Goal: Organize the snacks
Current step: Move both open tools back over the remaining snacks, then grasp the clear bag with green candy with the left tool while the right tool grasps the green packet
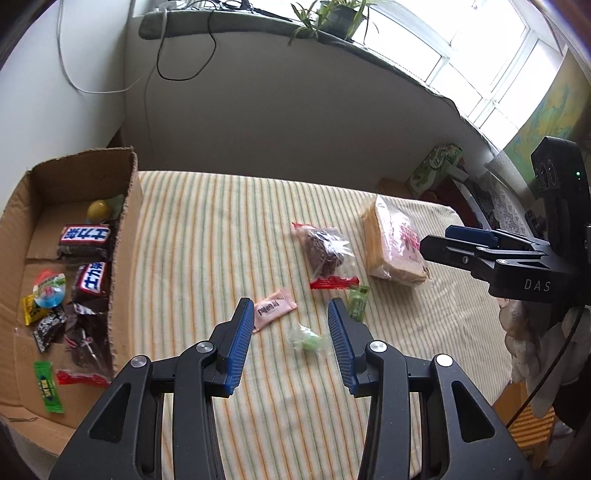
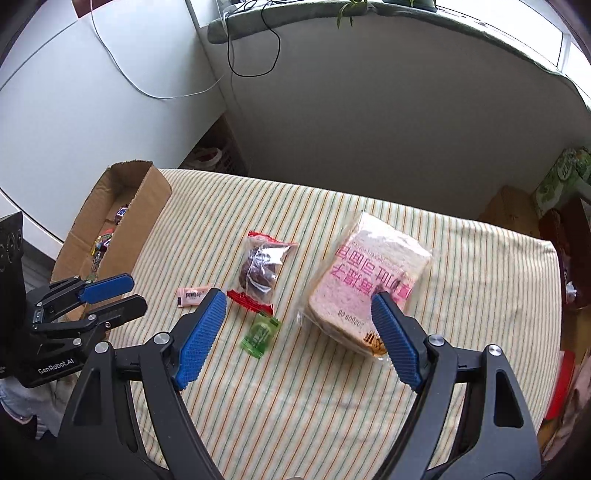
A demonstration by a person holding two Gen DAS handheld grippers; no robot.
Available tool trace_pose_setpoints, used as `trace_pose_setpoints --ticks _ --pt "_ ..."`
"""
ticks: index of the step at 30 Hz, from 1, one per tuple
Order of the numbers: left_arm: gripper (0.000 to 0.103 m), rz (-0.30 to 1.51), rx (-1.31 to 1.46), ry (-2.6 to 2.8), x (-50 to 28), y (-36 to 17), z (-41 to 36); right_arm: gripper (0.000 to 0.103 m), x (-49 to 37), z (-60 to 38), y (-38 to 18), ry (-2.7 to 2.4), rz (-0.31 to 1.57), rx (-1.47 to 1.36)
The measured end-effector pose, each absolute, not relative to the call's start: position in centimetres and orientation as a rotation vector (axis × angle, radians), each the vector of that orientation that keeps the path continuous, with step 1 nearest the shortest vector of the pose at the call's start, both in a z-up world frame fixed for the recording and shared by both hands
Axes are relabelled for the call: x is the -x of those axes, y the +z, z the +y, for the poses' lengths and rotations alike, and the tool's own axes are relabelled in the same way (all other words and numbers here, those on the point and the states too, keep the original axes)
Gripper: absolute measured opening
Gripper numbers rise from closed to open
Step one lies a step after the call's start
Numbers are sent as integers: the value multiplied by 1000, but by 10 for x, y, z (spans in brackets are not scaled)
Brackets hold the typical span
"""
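A cardboard box (image 1: 125, 236) at the left of the striped table holds several snacks. On the cloth lie a pink sachet (image 1: 274, 308), a clear-wrapped green candy (image 1: 308, 341), a green packet (image 1: 357, 303), a brown cake in a red-edged bag (image 1: 325, 254) and a bag of sliced bread (image 1: 393, 243). My left gripper (image 1: 288, 332) is open and empty above the green candy. My right gripper (image 2: 299, 332) is open and empty, above the table near the green packet (image 2: 259, 335), with the bread (image 2: 365, 284) by its right finger and the cake bag (image 2: 262, 271) ahead.
The box (image 2: 144, 218) stands at the table's left edge. A wall and a windowsill with a potted plant (image 1: 332, 18) lie behind. Boxes and clutter (image 1: 436, 170) stand beyond the table's far right corner. Cables (image 1: 166, 55) hang on the wall.
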State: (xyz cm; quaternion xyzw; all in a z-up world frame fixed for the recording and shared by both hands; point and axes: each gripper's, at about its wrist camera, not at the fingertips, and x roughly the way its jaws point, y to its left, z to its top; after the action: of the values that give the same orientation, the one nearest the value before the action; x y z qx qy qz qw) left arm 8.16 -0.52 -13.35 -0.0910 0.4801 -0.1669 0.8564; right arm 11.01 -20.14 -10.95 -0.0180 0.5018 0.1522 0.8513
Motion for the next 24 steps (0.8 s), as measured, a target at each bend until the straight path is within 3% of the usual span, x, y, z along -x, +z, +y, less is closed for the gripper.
trace_pose_setpoints --ticks 3,7,11,24 --pt "40 1018 176 -355 -76 -143 -16 82 -99 -198 -124 323 1060 34" --pt "40 1034 166 -361 -72 -155 -24 62 -93 -192 -149 357 1102 16" --pt "40 1046 123 -376 -72 -165 -33 49 -95 -193 -170 376 1140 -30" --pt "40 1046 56 -383 -80 -179 -50 40 -116 -180 -188 440 1161 -40"
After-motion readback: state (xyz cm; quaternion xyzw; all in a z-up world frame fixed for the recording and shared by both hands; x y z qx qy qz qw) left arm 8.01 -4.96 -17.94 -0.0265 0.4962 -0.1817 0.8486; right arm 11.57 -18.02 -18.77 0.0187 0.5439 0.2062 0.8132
